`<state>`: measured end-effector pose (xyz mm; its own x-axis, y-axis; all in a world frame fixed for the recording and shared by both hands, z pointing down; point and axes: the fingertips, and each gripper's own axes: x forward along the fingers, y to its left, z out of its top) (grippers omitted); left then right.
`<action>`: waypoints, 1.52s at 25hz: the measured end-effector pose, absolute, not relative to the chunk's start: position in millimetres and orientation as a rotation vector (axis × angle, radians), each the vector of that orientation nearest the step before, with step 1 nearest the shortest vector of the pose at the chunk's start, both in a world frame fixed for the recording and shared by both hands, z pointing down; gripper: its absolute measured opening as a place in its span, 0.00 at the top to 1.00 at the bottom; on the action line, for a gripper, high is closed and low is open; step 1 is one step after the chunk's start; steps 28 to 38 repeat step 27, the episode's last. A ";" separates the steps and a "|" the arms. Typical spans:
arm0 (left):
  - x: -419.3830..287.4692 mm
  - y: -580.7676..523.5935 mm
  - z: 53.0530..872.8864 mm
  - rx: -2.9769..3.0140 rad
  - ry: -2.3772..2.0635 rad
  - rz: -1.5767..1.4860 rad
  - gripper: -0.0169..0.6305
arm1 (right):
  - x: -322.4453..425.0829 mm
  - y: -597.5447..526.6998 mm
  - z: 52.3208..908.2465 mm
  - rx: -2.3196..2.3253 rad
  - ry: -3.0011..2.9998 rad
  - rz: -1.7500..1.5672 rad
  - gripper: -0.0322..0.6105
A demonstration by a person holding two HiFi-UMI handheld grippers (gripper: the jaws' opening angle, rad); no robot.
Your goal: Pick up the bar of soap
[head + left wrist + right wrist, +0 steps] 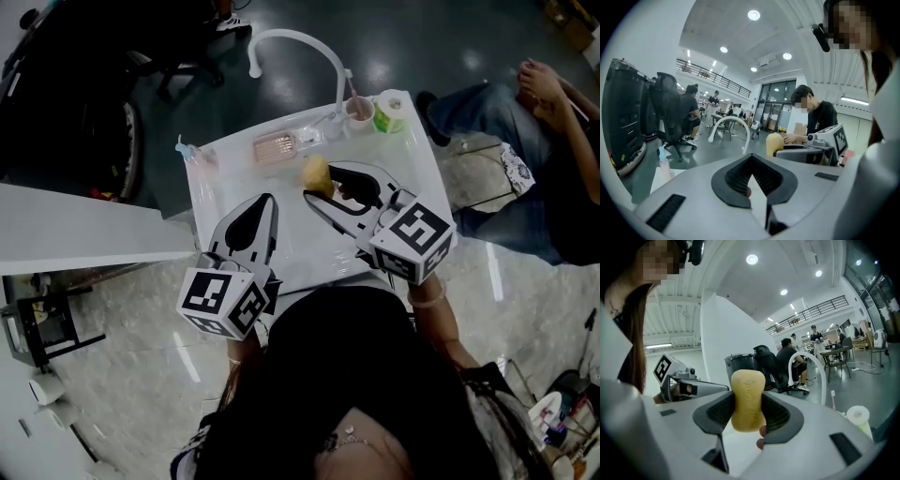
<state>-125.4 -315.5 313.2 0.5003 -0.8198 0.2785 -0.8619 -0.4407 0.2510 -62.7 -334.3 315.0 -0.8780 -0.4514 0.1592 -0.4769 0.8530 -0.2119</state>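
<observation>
A yellow bar of soap (317, 175) is lifted above the white table (228, 183), with my right gripper (322, 184) shut on it. In the right gripper view the soap (747, 399) stands upright between the black pads (716, 412). It also shows in the left gripper view as a yellow bar of soap (774, 143) off to the right. My left gripper (266, 201) hovers over the table's front left, to the left of the soap. Its jaws (751, 157) meet at the tips with nothing between them.
At the table's far edge are a curved white faucet (302, 42), a pink soap dish (275, 147), a cup with a toothbrush (359, 109), a green-and-white container (392, 110) and a small blue-capped bottle (192, 155). A seated person (511, 122) is at the right.
</observation>
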 end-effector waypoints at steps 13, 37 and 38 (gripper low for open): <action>-122.5 -319.5 321.9 2.387 -1.382 0.136 0.98 | -64.3 -336.6 318.9 0.733 -2.955 0.379 0.67; -111.5 -309.0 317.8 2.434 -1.358 0.166 0.98 | -55.5 -334.9 323.0 0.780 -2.966 0.384 0.67; -111.5 -309.0 317.8 2.434 -1.358 0.166 0.98 | -55.5 -334.9 323.0 0.780 -2.966 0.384 0.67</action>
